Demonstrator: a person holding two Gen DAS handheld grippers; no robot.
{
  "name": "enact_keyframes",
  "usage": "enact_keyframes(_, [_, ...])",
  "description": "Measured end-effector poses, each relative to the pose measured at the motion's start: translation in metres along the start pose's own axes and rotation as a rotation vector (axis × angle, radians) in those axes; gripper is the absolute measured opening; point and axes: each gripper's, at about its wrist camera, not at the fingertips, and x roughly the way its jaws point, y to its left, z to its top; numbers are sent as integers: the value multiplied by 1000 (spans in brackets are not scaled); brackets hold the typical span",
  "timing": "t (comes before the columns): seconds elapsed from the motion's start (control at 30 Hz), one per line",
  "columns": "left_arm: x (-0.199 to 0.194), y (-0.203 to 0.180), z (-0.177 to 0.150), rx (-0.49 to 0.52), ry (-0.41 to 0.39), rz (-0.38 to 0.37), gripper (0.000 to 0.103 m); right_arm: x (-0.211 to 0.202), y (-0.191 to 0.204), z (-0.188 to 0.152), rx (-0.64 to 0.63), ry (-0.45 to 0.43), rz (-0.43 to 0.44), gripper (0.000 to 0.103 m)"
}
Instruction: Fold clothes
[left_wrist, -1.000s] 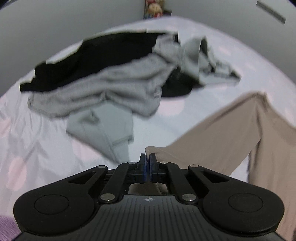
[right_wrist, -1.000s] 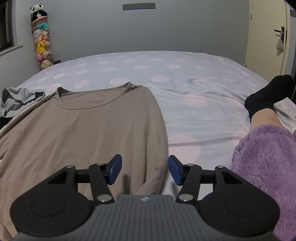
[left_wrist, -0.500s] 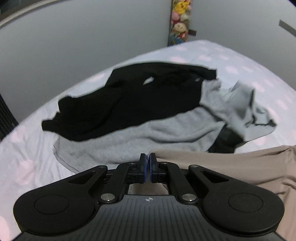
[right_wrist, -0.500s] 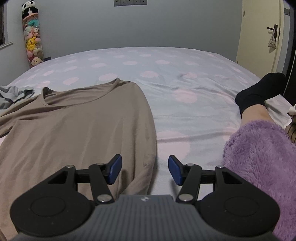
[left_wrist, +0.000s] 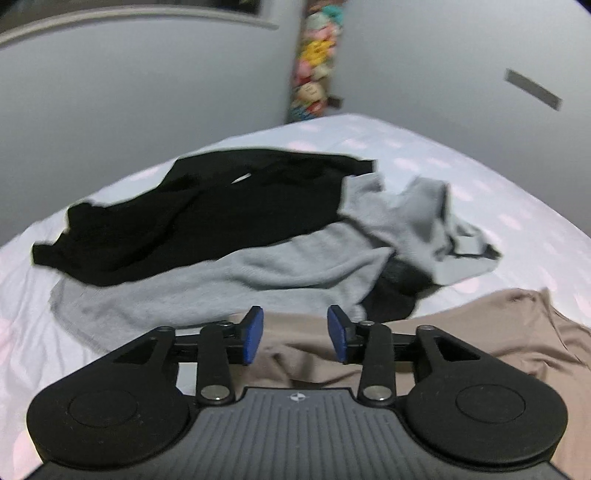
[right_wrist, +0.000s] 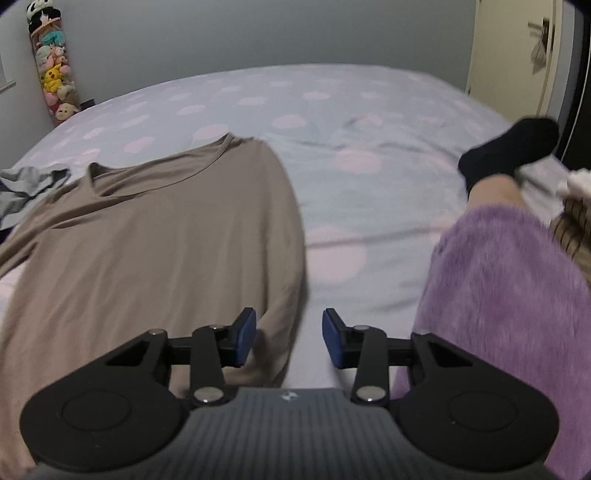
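Tongs: left tongs (left_wrist: 294, 334) opening, nothing pinched, over tan shirt (right_wrist: 155, 236) at lower centre; right tongs (right_wrist: 289, 338) spread but closing around the shirt's side edge on the bed (right_wrist: 369, 122)—bite only shirt, not sheet.

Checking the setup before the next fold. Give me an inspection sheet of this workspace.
Surface: bed, dotted sheet, lightly creased.
Job's things: tan top spread flat, neckline far; its near edge bunched in the left view.
Clutter: black garment on grey garment, heaped left of the top.
Tools: left tool opening, over tan cloth, nothing pinched; right tool closing over the top's edge, pads not touching.
Cables: nothing seen.
Surroundings: plush toys in the corner, door, person's leg.
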Motion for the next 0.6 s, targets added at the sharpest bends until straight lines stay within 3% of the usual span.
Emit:
enact_keyframes(0.17, [-3, -16, -4, 60, -18, -42, 38, -31, 1, -12, -17, -2, 69, 43])
enact_keyframes(0.33, [2, -26, -11, 112, 7, -41, 38, -29, -1, -21, -38, 75, 98, 41])
enact_keyframes(0.43, [2, -27, -15, 127, 15, -37, 38, -20, -5, -26, -10, 136, 124, 5])
enact_keyframes(0.6, [-3, -24, -16, 117, 7, -44, 38, -37, -17, -3, 3, 61, 71, 4])
